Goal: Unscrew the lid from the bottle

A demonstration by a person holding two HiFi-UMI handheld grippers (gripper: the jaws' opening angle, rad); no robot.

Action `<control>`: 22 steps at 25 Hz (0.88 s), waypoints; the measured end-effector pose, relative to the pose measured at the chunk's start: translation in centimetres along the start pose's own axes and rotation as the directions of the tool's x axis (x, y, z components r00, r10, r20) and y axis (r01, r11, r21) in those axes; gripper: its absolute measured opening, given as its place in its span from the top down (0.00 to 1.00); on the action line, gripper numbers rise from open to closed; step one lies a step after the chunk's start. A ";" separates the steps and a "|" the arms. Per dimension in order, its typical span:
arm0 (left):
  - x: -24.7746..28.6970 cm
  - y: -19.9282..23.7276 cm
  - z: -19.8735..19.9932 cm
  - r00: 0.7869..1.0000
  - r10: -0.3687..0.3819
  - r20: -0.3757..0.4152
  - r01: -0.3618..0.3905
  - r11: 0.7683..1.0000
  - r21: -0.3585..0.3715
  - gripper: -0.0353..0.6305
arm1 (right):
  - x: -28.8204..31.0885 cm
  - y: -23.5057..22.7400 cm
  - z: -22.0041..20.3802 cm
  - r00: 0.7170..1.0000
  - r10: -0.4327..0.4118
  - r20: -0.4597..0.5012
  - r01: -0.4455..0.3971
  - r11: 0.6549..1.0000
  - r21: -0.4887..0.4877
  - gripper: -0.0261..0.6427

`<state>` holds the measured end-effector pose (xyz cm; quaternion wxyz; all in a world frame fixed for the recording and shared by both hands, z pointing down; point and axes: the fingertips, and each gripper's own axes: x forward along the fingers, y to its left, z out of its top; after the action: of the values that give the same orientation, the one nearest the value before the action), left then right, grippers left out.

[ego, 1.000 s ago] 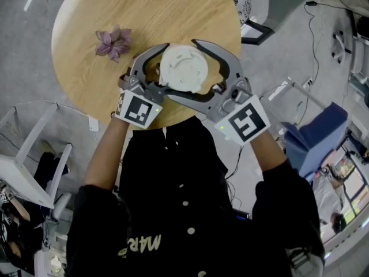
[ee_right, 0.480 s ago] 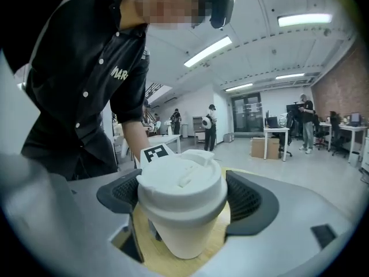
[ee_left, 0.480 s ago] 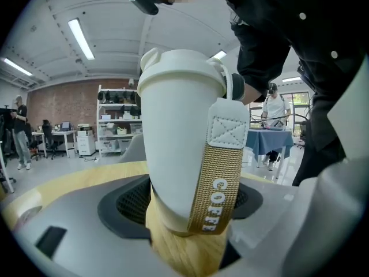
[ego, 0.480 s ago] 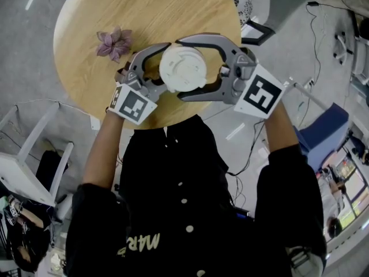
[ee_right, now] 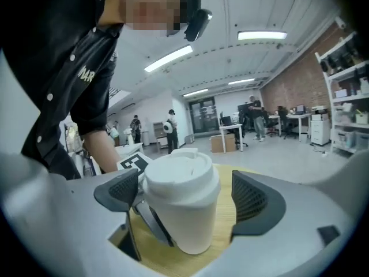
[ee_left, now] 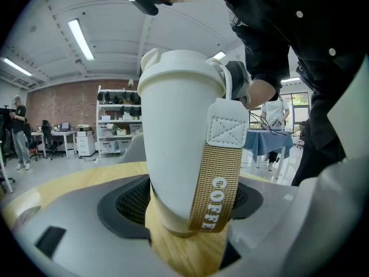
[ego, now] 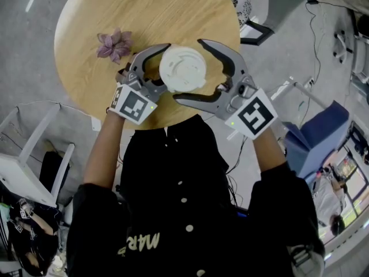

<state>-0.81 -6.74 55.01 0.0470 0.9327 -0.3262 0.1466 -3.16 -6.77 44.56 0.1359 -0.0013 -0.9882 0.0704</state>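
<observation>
A white bottle [ego: 182, 69] with a white lid stands near the front edge of the round wooden table [ego: 161, 10]. It carries a tan strap [ee_left: 222, 178] printed COFFEE. My left gripper [ego: 166, 67] comes in from the left, its jaws closed on the bottle's lower body [ee_left: 179, 143]. My right gripper [ego: 187, 70] reaches in from the right at lid height. Its jaws are opening: the lid [ee_right: 181, 178] sits between them, and a gap shows on each side of it.
A purple paper flower [ego: 113, 42] lies on the table left of the bottle. A chair [ego: 253, 4] stands at the table's far right, a white frame [ego: 23, 160] on the floor at left, and a blue seat [ego: 314, 134] at right. The person's body is close behind the grippers.
The right gripper first swung up and round the lid, then dropped back toward the person with its jaws spread wider, off the lid. The left gripper and bottle stayed put.
</observation>
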 end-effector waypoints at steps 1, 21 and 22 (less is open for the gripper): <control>0.0 0.0 -0.1 1.000 -0.001 -0.006 0.001 1.000 -0.001 0.43 | 0.1 0.3 0.0 0.999 -0.034 0.014 0.034 0.999 0.029 0.21; -0.1 -0.1 -0.3 0.999 -0.021 -0.032 0.021 1.000 0.003 0.43 | 0.8 1.5 -0.3 0.931 0.359 -0.061 -0.364 0.924 -0.118 0.26; -0.1 -0.1 -0.3 0.999 -0.021 -0.033 0.021 1.000 0.003 0.43 | 0.8 1.5 -0.2 0.912 0.404 -0.067 -0.410 0.904 -0.119 0.26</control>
<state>-0.88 -6.55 55.29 0.0524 0.9335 -0.3155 0.1621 -3.93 -5.20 44.77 0.1380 -0.2178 -0.9656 0.0323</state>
